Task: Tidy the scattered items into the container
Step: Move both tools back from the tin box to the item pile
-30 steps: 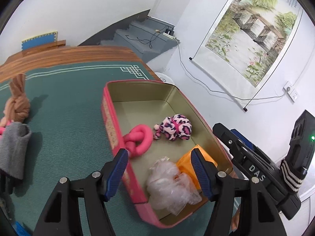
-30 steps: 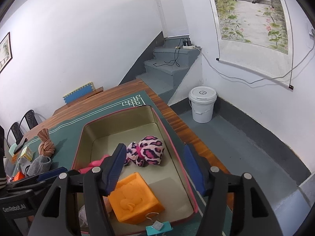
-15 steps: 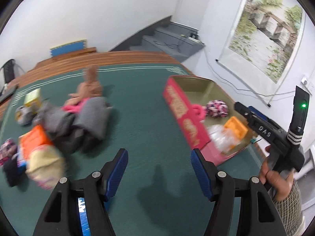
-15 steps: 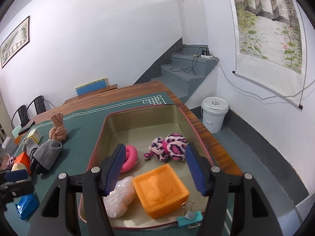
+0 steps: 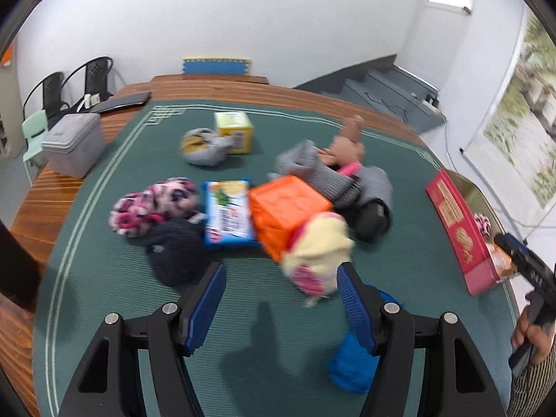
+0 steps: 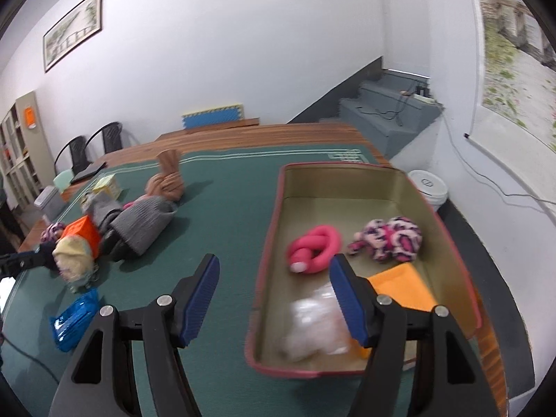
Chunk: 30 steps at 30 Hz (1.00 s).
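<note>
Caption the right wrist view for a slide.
Open right gripper beside the pink tin holding four tidied items.

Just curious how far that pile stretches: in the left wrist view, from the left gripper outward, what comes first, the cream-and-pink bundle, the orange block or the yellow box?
1. Cream-and-pink bundle, just beyond the right finger.
2. Orange block, behind it, mid-pile.
3. Yellow box, far side of the mat.

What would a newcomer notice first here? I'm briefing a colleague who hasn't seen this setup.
Probably the jumbled pile on the green mat, led by the bright orange block at its middle. Next, the pink tin to the right, already holding a pink knotted toy and a leopard-print plush. Both the left gripper and right gripper are empty.
</note>
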Tool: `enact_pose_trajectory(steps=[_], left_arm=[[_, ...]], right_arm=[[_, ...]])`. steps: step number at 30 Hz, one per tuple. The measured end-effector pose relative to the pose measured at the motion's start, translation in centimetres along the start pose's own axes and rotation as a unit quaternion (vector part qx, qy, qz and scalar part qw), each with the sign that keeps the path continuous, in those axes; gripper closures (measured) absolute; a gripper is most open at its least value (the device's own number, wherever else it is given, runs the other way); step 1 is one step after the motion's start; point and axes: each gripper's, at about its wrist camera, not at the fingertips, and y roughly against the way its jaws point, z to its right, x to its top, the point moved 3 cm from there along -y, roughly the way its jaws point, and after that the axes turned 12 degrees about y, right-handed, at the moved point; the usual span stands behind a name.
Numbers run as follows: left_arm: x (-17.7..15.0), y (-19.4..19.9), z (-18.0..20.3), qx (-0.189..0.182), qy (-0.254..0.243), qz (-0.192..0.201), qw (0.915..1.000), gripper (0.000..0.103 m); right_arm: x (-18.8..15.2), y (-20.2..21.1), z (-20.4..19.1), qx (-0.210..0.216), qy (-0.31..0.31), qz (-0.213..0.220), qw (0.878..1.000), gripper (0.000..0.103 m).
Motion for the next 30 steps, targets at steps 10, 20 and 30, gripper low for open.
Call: enact_pose_trajectory(steps=[10,20,30], left_arm=[[1.3,-1.2,-4.0,0.030,0.005,0.004,0.9995,0.035],[2.2,-3.2,-5.1,0.041,-0.021,-0.006,0.9989,0.035],[2.3,-4.1,-7.9,0.030,0.038,-0.018,0.9987,0.053]], right_arm=[[1.9,-1.3,-8.5,0.100,0.019,-0.026,0.994,0.027],[3.6,-2.9,-17.7,0.179,0.060,-0.039,0.981,0.027],[3.3,-5.7,-22.2,0.202,0.072,-0.061,0.975,0.025]])
